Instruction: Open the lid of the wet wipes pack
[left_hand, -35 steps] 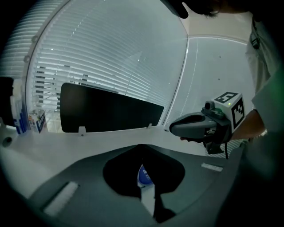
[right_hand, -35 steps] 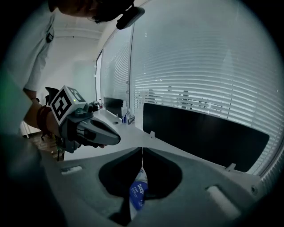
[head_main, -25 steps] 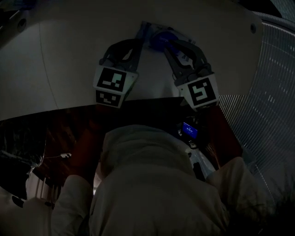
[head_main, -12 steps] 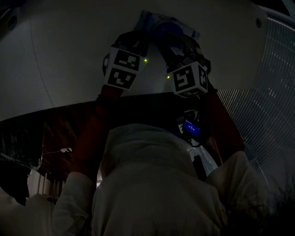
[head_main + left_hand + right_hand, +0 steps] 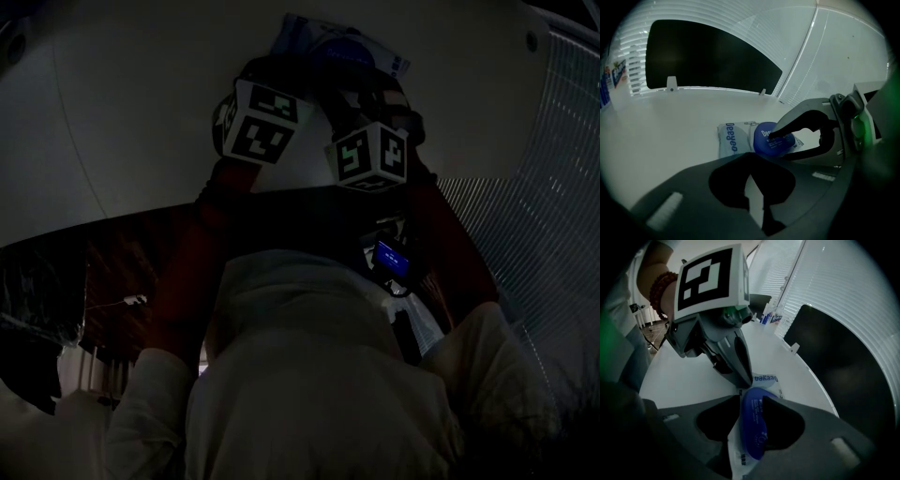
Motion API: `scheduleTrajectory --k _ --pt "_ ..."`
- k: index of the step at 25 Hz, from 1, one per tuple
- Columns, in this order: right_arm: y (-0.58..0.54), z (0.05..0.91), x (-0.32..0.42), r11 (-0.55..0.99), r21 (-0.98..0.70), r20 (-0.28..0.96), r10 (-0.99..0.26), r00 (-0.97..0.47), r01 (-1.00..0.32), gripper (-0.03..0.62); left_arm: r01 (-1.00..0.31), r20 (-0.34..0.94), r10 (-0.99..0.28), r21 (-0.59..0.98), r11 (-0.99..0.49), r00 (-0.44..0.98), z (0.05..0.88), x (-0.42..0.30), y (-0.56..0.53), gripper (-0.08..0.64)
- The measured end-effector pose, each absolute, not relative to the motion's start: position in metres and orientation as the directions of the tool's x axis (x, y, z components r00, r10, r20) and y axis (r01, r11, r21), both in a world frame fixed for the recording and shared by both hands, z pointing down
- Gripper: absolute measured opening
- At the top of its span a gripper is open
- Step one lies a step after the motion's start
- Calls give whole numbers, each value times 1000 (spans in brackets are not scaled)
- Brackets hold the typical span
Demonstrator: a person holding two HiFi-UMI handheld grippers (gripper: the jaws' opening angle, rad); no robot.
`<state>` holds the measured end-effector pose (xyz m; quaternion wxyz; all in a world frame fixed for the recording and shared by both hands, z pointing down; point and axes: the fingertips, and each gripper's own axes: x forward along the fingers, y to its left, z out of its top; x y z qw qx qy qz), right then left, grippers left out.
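Note:
The wet wipes pack point(image 5: 342, 47) point(image 5: 733, 139) is white with blue print and lies flat on the white table point(image 5: 661, 136). Its round blue lid point(image 5: 769, 141) point(image 5: 753, 427) faces up. My right gripper point(image 5: 751, 427) point(image 5: 780, 147) is open; its jaws have just been opening and stand on either side of the lid, one fingertip point(image 5: 774, 136) over the lid's top. Whether the lid is raised I cannot tell. My left gripper point(image 5: 743, 378) point(image 5: 754, 187) has its fingers together, tip down on the pack next to the lid. In the dim head view both marker cubes point(image 5: 262, 122) point(image 5: 370, 155) cover the pack's near side.
A dark curved panel point(image 5: 708, 56) stands along the table's far edge, with white blinds point(image 5: 834, 282) behind it. Small bottles point(image 5: 768, 315) stand far off on the table. A wrist with a red bead bracelet point(image 5: 661, 284) holds the left gripper. A blue-lit device point(image 5: 387, 260) hangs near my chest.
Both grippers have moved up the head view onto the pack and come closer together. The right gripper's cube has rolled.

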<state>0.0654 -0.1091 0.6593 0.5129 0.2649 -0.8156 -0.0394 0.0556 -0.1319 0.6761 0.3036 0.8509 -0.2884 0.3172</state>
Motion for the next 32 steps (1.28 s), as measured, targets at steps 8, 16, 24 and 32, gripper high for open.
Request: scheduleTrajectory --k 8,16,24,32 --pt "-112 662 69 860 351 824 -472 -313 -371 143 -679 730 -271 343 -650 628 681 55 -129 3" --pt "-114 640 67 849 353 814 -485 -319 -393 141 -667 724 -262 349 -658 638 680 54 -128 3" --pt "-122 607 73 816 380 775 -538 -331 -435 141 -666 720 -264 352 -658 642 680 54 -129 3" --pt "-146 587 88 755 433 719 -619 -317 -492 141 -660 718 -261 351 -664 645 681 55 -128 3"
